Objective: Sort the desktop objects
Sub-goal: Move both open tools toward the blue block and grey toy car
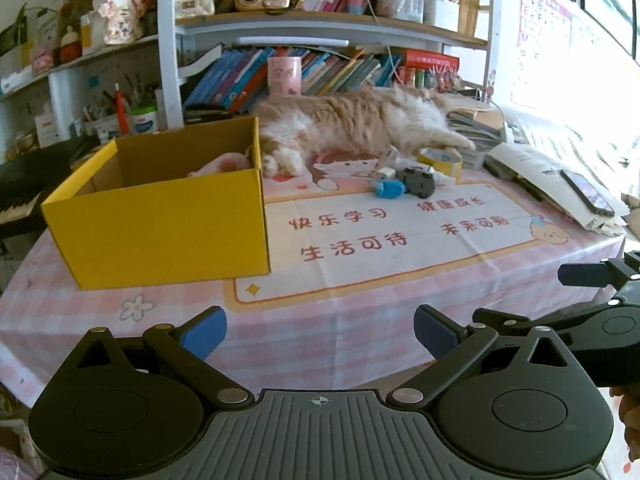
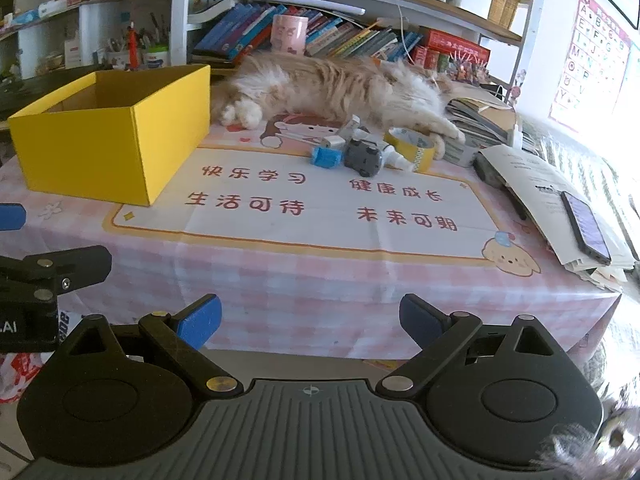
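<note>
A yellow cardboard box (image 1: 160, 224) stands open on the left of the desk, with something pink inside; it also shows in the right wrist view (image 2: 108, 144). A small pile lies mid-desk: a blue block (image 1: 390, 189) (image 2: 326, 157), a grey toy car (image 1: 418, 180) (image 2: 362, 156), a yellow tape roll (image 1: 440, 159) (image 2: 412, 146) and small white items (image 2: 394, 158). My left gripper (image 1: 320, 334) is open and empty over the desk's near edge. My right gripper (image 2: 310, 320) is open and empty, also at the near edge, far from the pile.
An orange and white cat (image 1: 360, 120) (image 2: 336, 84) lies along the back of the desk, right behind the pile. Papers with a phone (image 1: 588, 194) (image 2: 586, 224) sit at the right edge. Bookshelves (image 1: 320, 24) rise behind. A keyboard (image 1: 24, 184) is at left.
</note>
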